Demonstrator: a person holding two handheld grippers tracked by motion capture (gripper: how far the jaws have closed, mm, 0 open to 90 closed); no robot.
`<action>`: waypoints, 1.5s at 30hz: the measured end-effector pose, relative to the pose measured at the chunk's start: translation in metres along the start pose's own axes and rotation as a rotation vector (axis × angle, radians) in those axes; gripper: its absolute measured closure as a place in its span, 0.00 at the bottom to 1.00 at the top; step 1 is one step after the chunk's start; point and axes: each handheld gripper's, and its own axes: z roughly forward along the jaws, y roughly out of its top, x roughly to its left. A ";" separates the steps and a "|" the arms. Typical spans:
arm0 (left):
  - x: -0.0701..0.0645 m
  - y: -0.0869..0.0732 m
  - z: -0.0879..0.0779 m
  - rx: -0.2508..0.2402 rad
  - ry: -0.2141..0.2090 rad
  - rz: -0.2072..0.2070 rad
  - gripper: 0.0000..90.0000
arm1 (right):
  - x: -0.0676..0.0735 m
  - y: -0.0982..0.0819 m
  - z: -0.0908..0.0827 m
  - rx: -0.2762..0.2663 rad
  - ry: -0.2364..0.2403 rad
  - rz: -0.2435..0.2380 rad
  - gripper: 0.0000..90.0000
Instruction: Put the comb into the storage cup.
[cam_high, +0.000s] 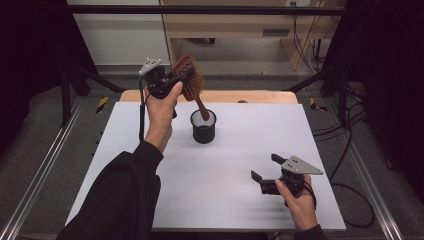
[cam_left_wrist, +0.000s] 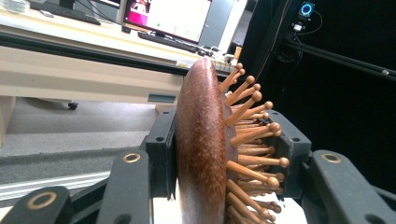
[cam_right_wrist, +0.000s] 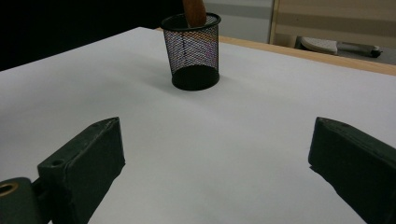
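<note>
A wooden hairbrush (cam_high: 190, 80) is held by its head in the left gripper (cam_high: 176, 82), the jaws clamped across the head's back and bristle side, as the left gripper view confirms (cam_left_wrist: 201, 149). The brush is raised above the far part of the worktop (cam_high: 150, 165), tilted, with its handle (cam_high: 202, 109) pointing down into the black mesh cup (cam_high: 203, 127). The handle tip is seen inside the rim in the right gripper view (cam_right_wrist: 194, 11); whether it rests on the cup's bottom cannot be told.

The right gripper (cam_high: 264, 174) lies low on the near right of the worktop, jaws wide and empty, well apart from the cup.

The step in hand is judged to be seating the brush in the cup. The handle should be kept centred in the opening and lowered gently, since the cup looks light and a sideways push on its rim could tip it. The hold should be released only once the handle is supported. The cup could be steadied by the free gripper if needed.
</note>
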 end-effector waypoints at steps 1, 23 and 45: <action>0.000 -0.001 0.001 0.004 0.000 0.004 0.58 | 0.000 0.000 0.000 -0.001 0.001 0.002 0.04; -0.007 -0.027 0.012 0.063 -0.016 0.042 0.58 | 0.000 -0.001 0.001 0.005 0.011 0.000 0.04; -0.003 -0.043 0.019 0.090 -0.011 0.036 0.57 | 0.000 -0.001 0.003 0.011 0.017 0.004 0.04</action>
